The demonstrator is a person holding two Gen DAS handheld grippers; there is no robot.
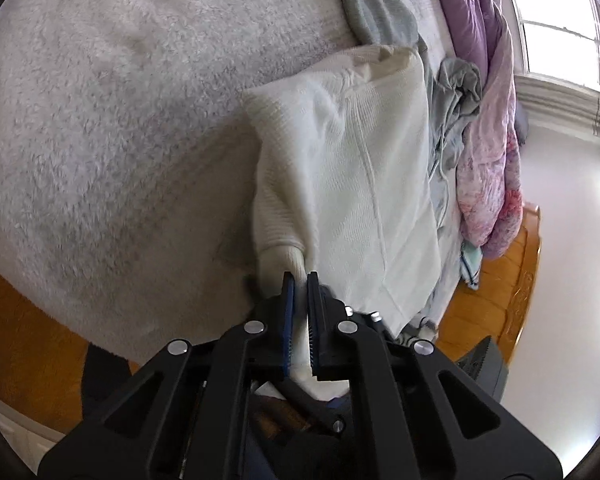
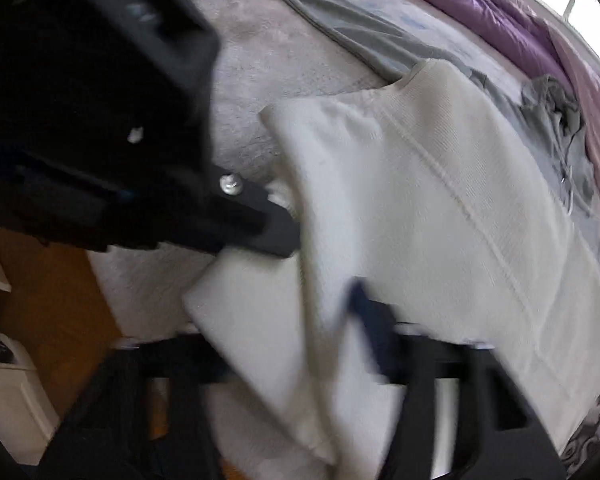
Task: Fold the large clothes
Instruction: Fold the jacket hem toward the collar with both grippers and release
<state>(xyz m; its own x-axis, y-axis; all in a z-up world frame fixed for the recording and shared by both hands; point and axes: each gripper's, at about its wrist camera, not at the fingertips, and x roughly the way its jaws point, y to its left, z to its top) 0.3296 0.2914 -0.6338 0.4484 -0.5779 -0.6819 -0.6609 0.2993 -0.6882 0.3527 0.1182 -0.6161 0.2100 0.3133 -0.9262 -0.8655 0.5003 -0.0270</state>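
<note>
Cream knit sweater (image 1: 352, 184) lies partly folded on the fuzzy grey-white blanket (image 1: 120, 128) covering the bed, w/ grey garments (image 1: 452, 96) just beside it and a purple-pink duvet (image 1: 488, 120) bunched further over toward the window (image 1: 560, 28). Left gripper (image 1: 301, 280) has its jaws clamped on a ribbed cuff/edge of the sweater near the bed's edge. Right gripper (image 2: 340, 320) is blurred w/ sweater fabric draped between its fingers, so can't tell if its jaws are together or apart; left gripper's black body fills that view's upper left.
</note>
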